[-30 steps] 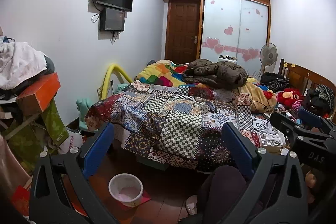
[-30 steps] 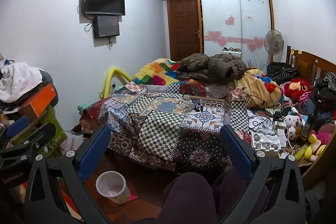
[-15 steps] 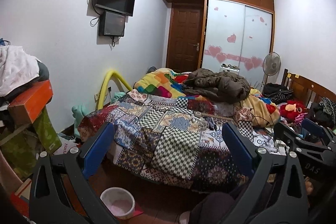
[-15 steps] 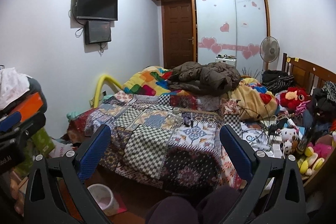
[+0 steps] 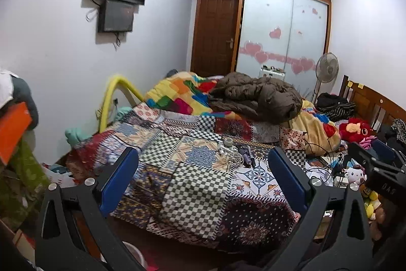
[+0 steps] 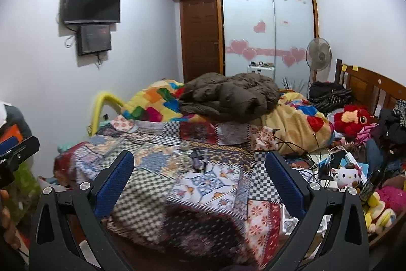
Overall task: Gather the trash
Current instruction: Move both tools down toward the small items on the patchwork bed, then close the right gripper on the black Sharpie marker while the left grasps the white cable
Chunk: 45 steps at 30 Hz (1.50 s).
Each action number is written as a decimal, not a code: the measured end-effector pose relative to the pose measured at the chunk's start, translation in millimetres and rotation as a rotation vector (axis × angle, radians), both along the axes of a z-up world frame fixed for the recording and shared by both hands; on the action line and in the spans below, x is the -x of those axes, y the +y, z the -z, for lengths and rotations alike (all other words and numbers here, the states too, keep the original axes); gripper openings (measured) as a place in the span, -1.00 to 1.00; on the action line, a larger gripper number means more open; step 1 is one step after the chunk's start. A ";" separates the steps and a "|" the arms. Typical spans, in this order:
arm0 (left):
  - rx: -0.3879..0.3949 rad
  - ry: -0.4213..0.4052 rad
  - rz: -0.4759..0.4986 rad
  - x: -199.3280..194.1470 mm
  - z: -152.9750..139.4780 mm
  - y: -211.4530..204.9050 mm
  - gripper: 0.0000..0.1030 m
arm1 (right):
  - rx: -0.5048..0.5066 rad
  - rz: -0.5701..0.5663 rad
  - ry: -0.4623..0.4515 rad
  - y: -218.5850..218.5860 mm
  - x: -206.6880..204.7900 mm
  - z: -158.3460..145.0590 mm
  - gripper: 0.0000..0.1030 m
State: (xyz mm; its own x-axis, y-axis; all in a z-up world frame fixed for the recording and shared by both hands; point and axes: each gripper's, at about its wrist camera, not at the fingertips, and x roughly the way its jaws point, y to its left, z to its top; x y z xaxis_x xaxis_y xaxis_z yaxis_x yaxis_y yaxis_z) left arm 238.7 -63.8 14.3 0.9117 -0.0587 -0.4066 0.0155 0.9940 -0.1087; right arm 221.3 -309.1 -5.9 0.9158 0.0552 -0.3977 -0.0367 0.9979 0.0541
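Both grippers are open and empty, held above the near edge of a bed with a patchwork quilt point(image 5: 198, 184). My left gripper point(image 5: 203, 174) points at the quilt's middle. My right gripper point(image 6: 200, 177) points there too, from a little to the right. Small litter lies mid-quilt: a clear crumpled wrapper point(image 5: 232, 156), a small round roll point(image 5: 228, 142) and a dark oblong item point(image 5: 244, 155); they show in the right wrist view as wrapper point(image 6: 181, 160), roll point(image 6: 184, 146) and dark item point(image 6: 196, 160). The rim of a white bin point(image 5: 133, 255) peeks out at the floor.
A brown jacket point(image 5: 253, 95) and a colourful blanket point(image 5: 177, 95) lie at the far end of the bed. Cables, plush toys point(image 6: 352, 118) and boxes crowd the right side. Clutter with an orange box point(image 5: 12, 131) stands left. A fan point(image 6: 318, 55) stands by the wardrobe.
Both grippers have risen and moved toward the bed; the quilt fills more of each view and the floor bin has dropped nearly out of sight. Jaws stay open.
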 end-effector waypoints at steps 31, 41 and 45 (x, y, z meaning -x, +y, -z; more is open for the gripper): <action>0.018 0.427 0.189 -309.8 212.9 -91.9 0.27 | -0.102 -0.228 0.473 -61.9 -276.4 166.4 -0.10; 0.088 0.452 0.205 -350.3 254.2 -101.0 0.13 | -0.150 -0.263 0.579 -38.6 -332.2 217.5 -0.54; 0.142 0.478 0.225 -361.3 265.5 -99.3 -0.11 | -0.128 -0.266 0.593 -27.8 -345.5 228.0 -0.64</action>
